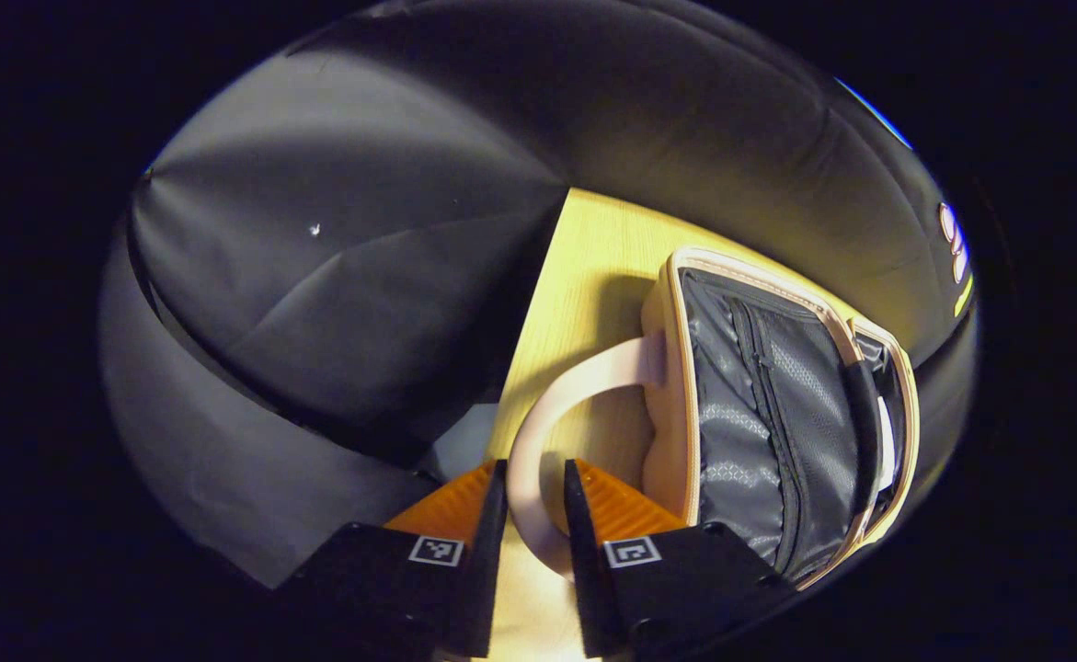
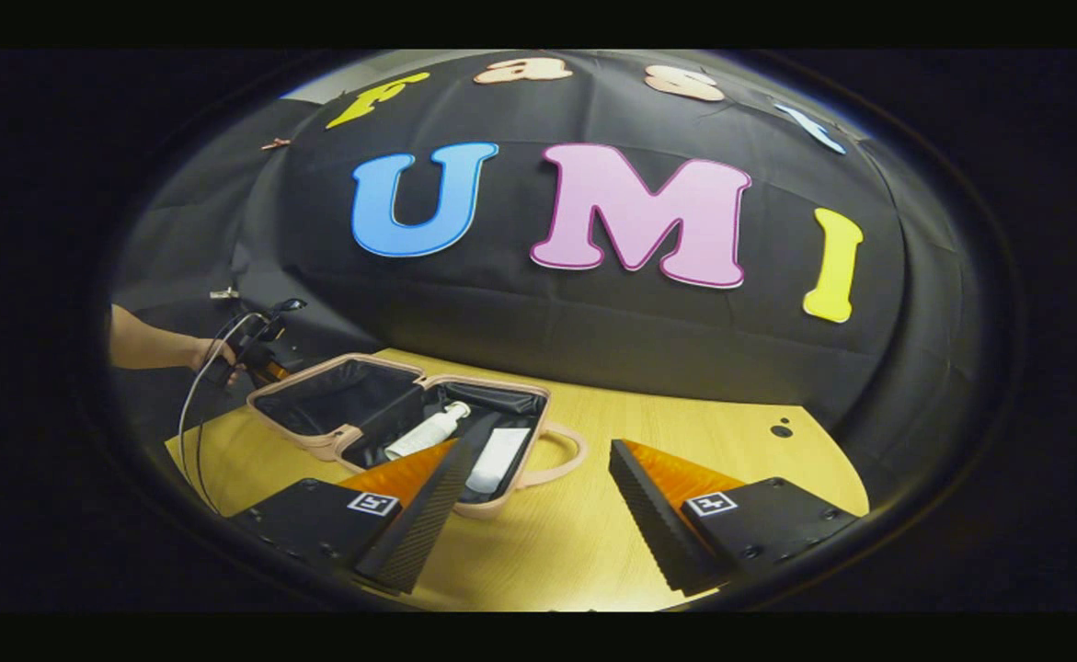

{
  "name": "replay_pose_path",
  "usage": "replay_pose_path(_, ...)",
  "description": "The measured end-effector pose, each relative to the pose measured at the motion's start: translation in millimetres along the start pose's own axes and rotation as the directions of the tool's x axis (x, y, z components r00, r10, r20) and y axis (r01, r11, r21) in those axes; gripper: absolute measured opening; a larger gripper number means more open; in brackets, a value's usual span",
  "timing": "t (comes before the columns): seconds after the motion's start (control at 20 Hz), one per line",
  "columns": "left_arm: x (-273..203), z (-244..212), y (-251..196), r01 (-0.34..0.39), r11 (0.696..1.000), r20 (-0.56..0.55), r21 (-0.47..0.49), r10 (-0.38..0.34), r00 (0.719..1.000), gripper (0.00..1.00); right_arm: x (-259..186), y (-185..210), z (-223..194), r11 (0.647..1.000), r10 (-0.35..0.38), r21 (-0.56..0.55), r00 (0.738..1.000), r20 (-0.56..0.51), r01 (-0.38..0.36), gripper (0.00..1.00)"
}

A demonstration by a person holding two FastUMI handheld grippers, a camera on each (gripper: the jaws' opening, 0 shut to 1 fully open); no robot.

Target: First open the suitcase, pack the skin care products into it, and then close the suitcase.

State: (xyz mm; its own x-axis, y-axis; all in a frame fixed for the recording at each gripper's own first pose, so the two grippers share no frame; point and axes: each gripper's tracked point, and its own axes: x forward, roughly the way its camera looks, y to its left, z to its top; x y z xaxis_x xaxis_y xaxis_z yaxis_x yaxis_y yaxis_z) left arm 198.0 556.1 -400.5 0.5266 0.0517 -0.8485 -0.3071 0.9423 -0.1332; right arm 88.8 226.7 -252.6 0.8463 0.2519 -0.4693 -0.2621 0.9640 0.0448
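Observation:
A pink suitcase (image 2: 317, 446) lies open on the wooden table (image 2: 713, 432). A white bottle (image 2: 428, 430) and a white tube (image 2: 498, 457) rest in its nearer half. In the left gripper view the lid's grey lining (image 1: 759, 414) with its zip pocket faces me. My left gripper (image 1: 535, 471) is shut on the lid's pink loop handle (image 1: 575, 386). The right gripper view shows that left gripper (image 2: 257, 359) at the case's far side, held by a hand (image 2: 211, 354). My right gripper (image 2: 533, 496) hovers open in front of the case, holding nothing, near the other handle (image 2: 567, 455).
Black cloth walls (image 1: 336, 248) close in the table on the back and sides. A cable (image 2: 190, 414) hangs from the left gripper past the table's left edge. Two small dark holes (image 2: 782, 430) mark the bare wood to the right of the case.

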Motion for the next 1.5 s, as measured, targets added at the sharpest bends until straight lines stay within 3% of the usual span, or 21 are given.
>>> replay_pose_path(0.05, -3, -1, 1, -0.017, 1.000, -0.001, -0.007, 0.017, 1.000, 0.34, 0, 1, -1, 1.000, 0.002, 0.004, 1.000, -0.004, -0.002, 0.97)
replay_pose_path(0.1, -1, 1, 4, -0.038, 0.999, 0.004, -0.034, 0.038, 0.999, 0.33, 1, 2, -2, 1.000, 0.005, 0.002, 1.000, -0.003, -0.005, 0.97)
replay_pose_path(0.2, -4, 5, 3, -0.058, 0.994, 0.029, -0.089, 0.061, 0.998, 0.17, 1, -2, 1, 1.000, 0.001, -0.020, 1.000, 0.009, -0.001, 0.97)
replay_pose_path(0.3, -14, 12, 3, -0.073, 0.993, 0.063, -0.089, 0.078, 0.995, 0.17, 1, -2, 1, 1.000, 0.006, -0.018, 1.000, 0.017, -0.005, 0.97)
replay_pose_path(0.4, -33, 22, 1, -0.103, 0.993, 0.093, -0.050, 0.108, 0.990, 0.10, -1, -2, 3, 1.000, 0.015, -0.010, 1.000, 0.024, -0.015, 0.96)
replay_pose_path(0.45, -42, 29, -1, -0.120, 0.992, 0.120, -0.036, 0.123, 0.985, 0.13, -2, -4, 4, 1.000, 0.017, -0.016, 1.000, 0.026, -0.017, 0.97)
replay_pose_path(0.7, -121, 75, -32, -0.148, 0.989, 0.270, 0.013, 0.139, 0.953, 0.10, -8, -17, 10, 1.000, 0.025, -0.008, 0.998, 0.052, -0.025, 0.97)
replay_pose_path(0.9, -203, 100, -90, -0.129, 0.987, 0.375, 0.094, 0.085, 0.923, 0.08, -12, -30, 14, 0.999, 0.043, -0.002, 0.997, 0.061, -0.043, 0.97)
replay_pose_path(0.95, -223, 105, -102, -0.120, 0.986, 0.397, 0.114, 0.066, 0.915, 0.12, -14, -36, 15, 0.999, 0.043, -0.003, 0.997, 0.064, -0.043, 0.97)
replay_pose_path(1.0, -240, 109, -117, -0.106, 0.985, 0.419, 0.134, 0.041, 0.907, 0.08, -16, -41, 17, 0.999, 0.046, -0.001, 0.996, 0.070, -0.046, 0.97)
replay_pose_path(1.2, -268, 117, -196, -0.100, 0.971, 0.480, 0.219, -0.018, 0.877, 0.08, -22, -71, 20, 0.999, 0.038, -0.005, 0.995, 0.087, -0.038, 0.97)
replay_pose_path(1.5, -290, 100, -310, -0.007, 0.960, 0.514, 0.279, -0.143, 0.846, 0.08, -30, -121, 9, 1.000, 0.008, 0.019, 0.997, 0.076, -0.010, 0.97)
